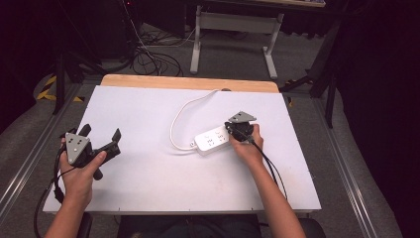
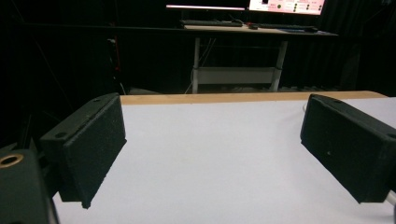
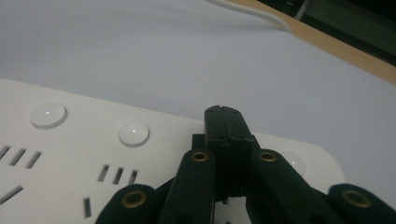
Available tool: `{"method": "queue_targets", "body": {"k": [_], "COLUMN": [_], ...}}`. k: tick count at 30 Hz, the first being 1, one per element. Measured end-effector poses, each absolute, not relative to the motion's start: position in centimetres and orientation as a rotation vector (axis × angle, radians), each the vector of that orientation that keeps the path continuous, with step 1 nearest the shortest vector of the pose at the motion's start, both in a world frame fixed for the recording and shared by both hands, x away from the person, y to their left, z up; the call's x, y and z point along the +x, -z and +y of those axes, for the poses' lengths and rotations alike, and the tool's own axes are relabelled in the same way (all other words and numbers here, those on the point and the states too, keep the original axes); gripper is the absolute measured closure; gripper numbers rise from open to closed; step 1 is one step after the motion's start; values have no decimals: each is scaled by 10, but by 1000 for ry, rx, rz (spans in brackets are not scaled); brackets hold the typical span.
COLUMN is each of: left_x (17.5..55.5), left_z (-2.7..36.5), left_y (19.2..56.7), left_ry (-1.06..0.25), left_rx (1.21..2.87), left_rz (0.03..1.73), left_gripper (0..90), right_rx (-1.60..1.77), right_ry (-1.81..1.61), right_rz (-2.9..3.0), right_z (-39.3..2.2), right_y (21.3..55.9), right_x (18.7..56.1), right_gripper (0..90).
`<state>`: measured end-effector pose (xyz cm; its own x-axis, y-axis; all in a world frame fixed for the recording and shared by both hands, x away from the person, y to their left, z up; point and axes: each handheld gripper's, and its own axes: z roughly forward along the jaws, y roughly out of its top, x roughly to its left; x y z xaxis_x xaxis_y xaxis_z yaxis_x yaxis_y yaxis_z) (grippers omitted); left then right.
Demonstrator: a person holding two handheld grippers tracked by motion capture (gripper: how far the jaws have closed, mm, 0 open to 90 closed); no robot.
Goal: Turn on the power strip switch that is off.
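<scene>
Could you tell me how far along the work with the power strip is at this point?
Done: the right hand-held gripper is at the white power strip, jaws shut, tips over its top face by the round buttons. In hand: apparently pressing a button; contact is unclear. Left: the left hand-held gripper waits open at the table's left edge, holding nothing.

In my right gripper [image 3: 223,122] view, the power strip [image 3: 93,154] runs off the left and bottom edges, and my closed jaws cover its near end, so I cannot tell whether they touch it. From above, my right hand [image 1: 249,144] hides that end. Its cord [image 1: 184,111] slips off the table's far edge.
</scene>
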<state>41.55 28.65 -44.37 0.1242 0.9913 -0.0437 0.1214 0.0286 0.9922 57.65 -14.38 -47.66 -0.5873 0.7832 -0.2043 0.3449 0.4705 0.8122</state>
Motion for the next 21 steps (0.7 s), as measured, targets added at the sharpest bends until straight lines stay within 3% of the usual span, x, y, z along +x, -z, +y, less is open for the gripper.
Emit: {"method": "queue_targets", "body": {"k": [21], "left_x": [415], "left_z": [287], "left_y": [444], "left_ry": [-1026], "left_rx": [1328], "left_rz": [1225], "left_gripper": [71], "right_rx": [964], "right_ry": [-1053], "right_rz": [2195], "right_z": [-149], "right_y": [473], "right_x": [582], "right_gripper": [900]}}
